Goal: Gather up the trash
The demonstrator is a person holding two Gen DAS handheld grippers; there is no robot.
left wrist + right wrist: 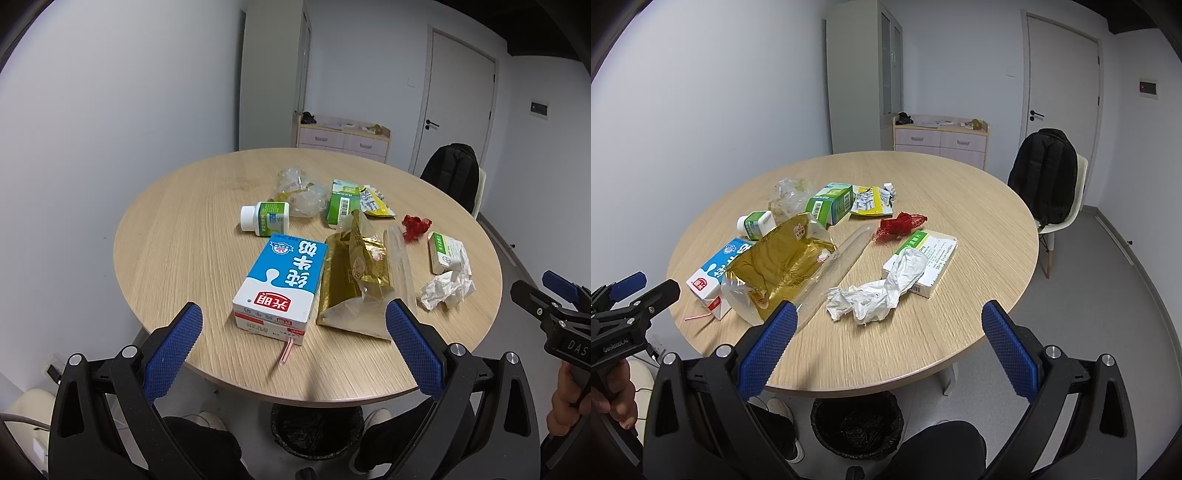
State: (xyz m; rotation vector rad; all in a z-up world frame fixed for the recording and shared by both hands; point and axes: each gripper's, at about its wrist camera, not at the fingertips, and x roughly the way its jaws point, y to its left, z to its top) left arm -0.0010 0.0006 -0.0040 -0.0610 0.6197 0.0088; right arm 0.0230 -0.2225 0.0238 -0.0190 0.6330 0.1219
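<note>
1. Both hand-held grippers sit closest to the lens: the left hand-held gripper [293, 338] and the right hand-held gripper [890, 343] each hang over the near edge of the counter [177, 236] with jaws spread wide and nothing between them.
2. Below the counter's near edge stands a bin [857, 424] lined with a black bag, between the person's knees; every piece most likely ends up there.
3. Start with the biggest pieces, since they block the rest. The gold bag [354, 280] lies flat, touching the milk carton [282, 284] on its right side, with a clear plastic sleeve [834, 271] along its other edge.
4. For the left side, the milk carton is the closest target. Approach it across its narrow width, because its long face looks too broad for the jaws. Mind the pink straw [286, 350] sticking out towards the edge.
5. For the right side, the crumpled tissue [879, 291] is nearest and drapes onto the white medicine box [923, 262]. Pinch the tissue at its thickest bunch so it lifts off without dragging the box.
6. Smaller things further back, such as the white bottle [264, 218], green box [831, 203] and red net [899, 225], can wait.
</note>
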